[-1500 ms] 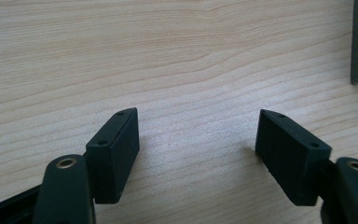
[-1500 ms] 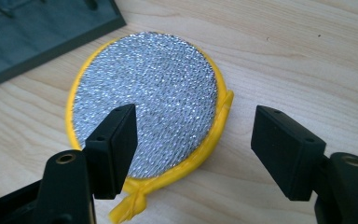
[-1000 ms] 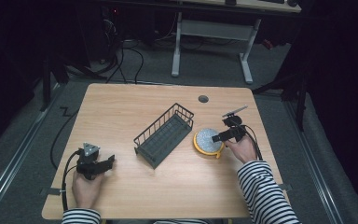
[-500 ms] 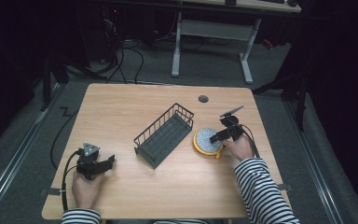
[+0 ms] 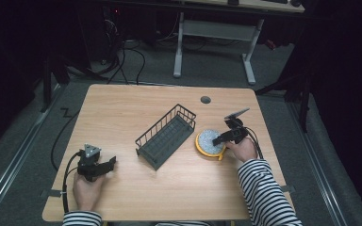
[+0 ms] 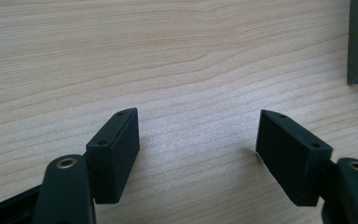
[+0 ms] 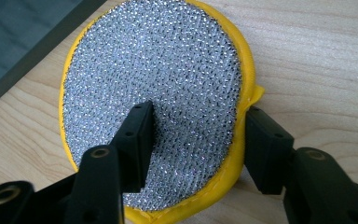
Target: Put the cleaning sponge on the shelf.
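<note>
Closing, the right gripper (image 7: 193, 140) straddles the scouring pad's (image 7: 168, 70) near edge, pinching it.

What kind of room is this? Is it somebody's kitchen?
Probably not a kitchen. It looks like a lab or workshop: a plain wooden table in a dark room, cables on the grey floor, and a desk frame behind. A person works there with a hand-held gripper on a round scrubber.
</note>
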The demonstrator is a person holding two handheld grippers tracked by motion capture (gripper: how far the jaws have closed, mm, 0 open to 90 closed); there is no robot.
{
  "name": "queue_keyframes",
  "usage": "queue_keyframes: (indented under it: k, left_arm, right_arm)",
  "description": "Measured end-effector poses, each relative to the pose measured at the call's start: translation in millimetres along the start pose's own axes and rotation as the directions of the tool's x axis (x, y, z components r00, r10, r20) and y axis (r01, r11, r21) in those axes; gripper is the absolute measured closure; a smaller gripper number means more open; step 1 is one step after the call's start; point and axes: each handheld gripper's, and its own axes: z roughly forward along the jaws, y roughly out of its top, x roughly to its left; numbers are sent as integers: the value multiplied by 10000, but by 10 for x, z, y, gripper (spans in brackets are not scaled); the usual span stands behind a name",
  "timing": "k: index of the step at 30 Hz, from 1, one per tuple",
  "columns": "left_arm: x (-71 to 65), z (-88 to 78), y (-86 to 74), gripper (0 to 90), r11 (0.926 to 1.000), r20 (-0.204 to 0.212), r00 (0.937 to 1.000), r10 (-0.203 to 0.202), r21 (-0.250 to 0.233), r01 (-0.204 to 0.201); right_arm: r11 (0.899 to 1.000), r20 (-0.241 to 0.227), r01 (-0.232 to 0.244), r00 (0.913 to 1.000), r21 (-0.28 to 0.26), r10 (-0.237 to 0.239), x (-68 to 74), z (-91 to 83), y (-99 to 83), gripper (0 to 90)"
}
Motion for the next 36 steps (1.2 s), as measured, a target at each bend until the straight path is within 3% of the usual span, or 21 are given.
queue_keyframes:
  k: [4, 7, 9, 10, 15, 22, 31, 36]
  left_arm:
    - [-1, 0, 0, 306, 10000, -12, 10000, 4, -6, -4]
    - [-1, 1, 0, 306, 10000, -10, 10000, 4, -7, -4]
    - [-1, 1, 0, 306, 10000, -11, 10000, 2, -7, -2]
    - [0, 0, 0, 306, 10000, 1, 10000, -1, -1, 1]
    - [-1, 1, 0, 306, 10000, -10, 10000, 2, -9, -2]
    - [-3, 1, 1, 305, 10000, -17, 10000, 39, 16, -39]
    - [-4, 1, 1, 303, 10000, -20, 10000, 50, 19, -50]
    - [-4, 1, 1, 303, 10000, -20, 10000, 49, 18, -49]
  right_arm:
    - [9992, 245, 400, 9989, 23, -400, 45, -9, 0, 548]
    - [9954, 557, 962, 9938, 2, -961, 115, -32, -3, 649]
    - [9948, 618, 1021, 9929, 14, -1020, 127, -40, -5, 666]
    - [9913, 728, 1315, 9888, -88, -1305, 156, -47, -16, 710]
    - [9842, 882, 1767, 9806, -122, -1750, 199, -59, -29, 753]
    - [9764, 827, 2117, 9747, -435, -2077, 226, -120, -61, 773]
    - [9661, 929, 2355, 9696, -1055, -2262, 239, -336, -120, 779]
    - [9548, 922, 2501, 9669, -1607, -2378, 244, -501, -152, 779]
